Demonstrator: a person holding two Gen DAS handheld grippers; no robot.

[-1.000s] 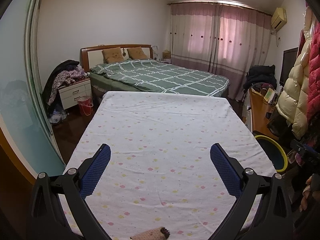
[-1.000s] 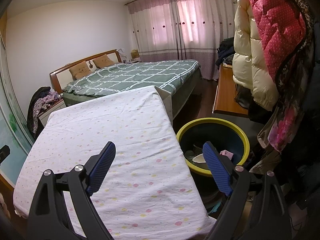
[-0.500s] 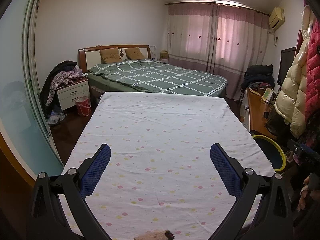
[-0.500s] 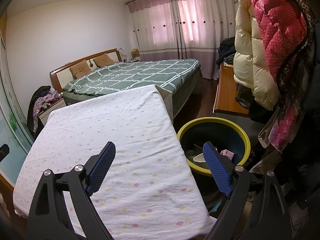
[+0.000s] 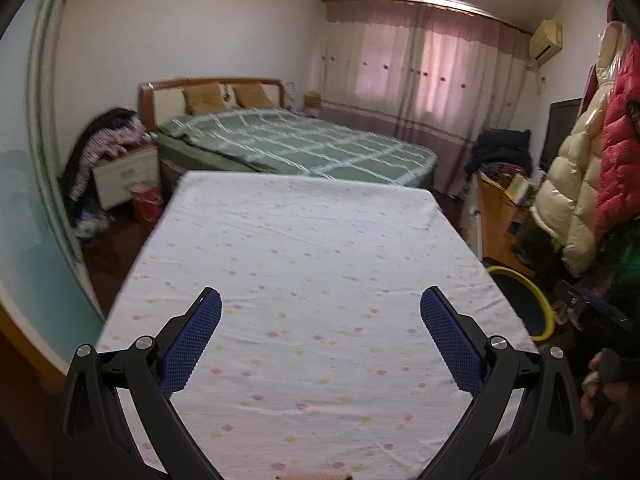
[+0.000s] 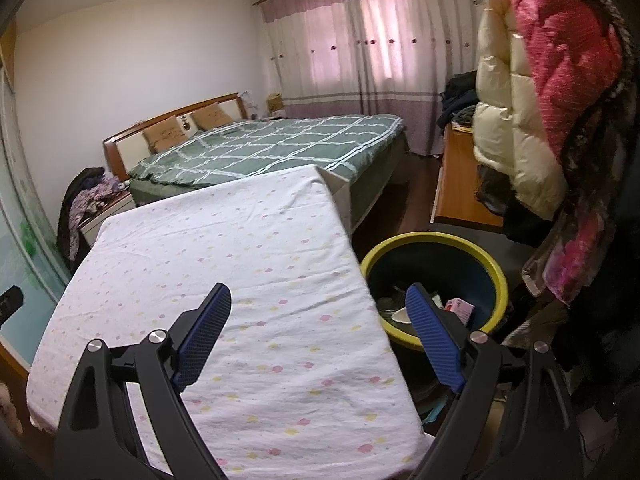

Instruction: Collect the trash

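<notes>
1. Left gripper (image 5: 318, 344) is held wide open, nothing between its pads, over the dotted sheet (image 5: 304, 240)
2. Right gripper (image 6: 318, 340) is spread wide, empty
3. Yellow-rimmed bin (image 6: 436, 248) is seen at 2 o'clock of the right gripper; trash (image 6: 460, 307) is seen inside

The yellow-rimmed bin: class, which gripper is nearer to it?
Right. The right gripper hangs beside the yellow-rimmed bin; the left gripper is over the sheet, the bin off to its right.
</notes>
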